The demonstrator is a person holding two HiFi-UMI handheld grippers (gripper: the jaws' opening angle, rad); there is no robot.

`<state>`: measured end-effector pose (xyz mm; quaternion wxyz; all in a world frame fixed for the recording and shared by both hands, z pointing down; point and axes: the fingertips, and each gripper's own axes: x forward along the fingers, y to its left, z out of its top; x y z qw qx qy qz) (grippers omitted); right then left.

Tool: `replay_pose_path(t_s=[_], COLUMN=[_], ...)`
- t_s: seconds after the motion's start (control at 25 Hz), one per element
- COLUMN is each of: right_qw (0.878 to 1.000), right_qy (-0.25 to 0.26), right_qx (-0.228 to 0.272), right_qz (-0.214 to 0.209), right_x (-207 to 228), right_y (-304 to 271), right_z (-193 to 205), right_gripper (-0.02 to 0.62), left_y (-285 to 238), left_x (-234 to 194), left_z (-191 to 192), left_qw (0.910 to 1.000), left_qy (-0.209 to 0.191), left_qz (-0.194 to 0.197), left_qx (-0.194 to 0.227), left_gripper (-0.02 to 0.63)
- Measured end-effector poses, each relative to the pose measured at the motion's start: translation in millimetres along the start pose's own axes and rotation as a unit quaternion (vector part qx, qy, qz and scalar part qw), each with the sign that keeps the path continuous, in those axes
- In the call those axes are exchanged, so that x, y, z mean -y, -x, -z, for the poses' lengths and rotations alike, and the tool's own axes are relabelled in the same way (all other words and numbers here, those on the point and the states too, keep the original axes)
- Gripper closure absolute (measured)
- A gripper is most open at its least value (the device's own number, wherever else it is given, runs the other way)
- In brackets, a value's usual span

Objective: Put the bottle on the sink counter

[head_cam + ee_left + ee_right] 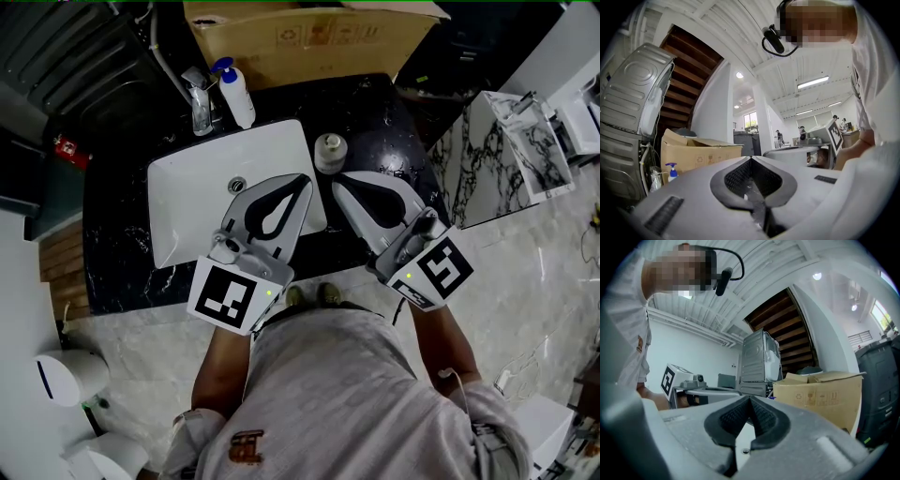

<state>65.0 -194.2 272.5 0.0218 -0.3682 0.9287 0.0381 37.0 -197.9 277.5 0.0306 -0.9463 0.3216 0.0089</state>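
Observation:
A small pale round bottle point(330, 152) stands upright on the black marble sink counter point(375, 112), just right of the white basin point(187, 202). Both grippers hover side by side over the counter's near edge, tips pointing away from me. My left gripper point(305, 178) is above the basin's right part, jaws together and empty, as the left gripper view point(751, 159) also shows. My right gripper point(337, 178) sits just short of the bottle and apart from it. Its jaws are shut with nothing between them point(750, 398).
A white pump bottle with a blue top point(234, 94) and a chrome faucet point(199, 103) stand at the basin's far edge. Behind the counter is a cardboard box point(309, 37). A marble-topped unit point(487, 159) stands at the right. A grey appliance point(633, 108) is at the left.

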Motion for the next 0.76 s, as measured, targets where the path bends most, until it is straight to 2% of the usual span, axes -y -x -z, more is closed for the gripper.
replay_pose_path(t_s=[0.76], right_qw=[1.000], right_qy=[0.001], right_qx=[-0.012], right_qz=[-0.013], right_x=[2.2], right_y=[3.0], right_z=[8.0], right_gripper=[0.594], left_y=[-5.8], left_x=[1.0], left_z=[1.5], left_qw=[1.0000], left_qy=[0.002], left_qz=[-0.008], left_qx=[0.002], left_gripper=[0.604])
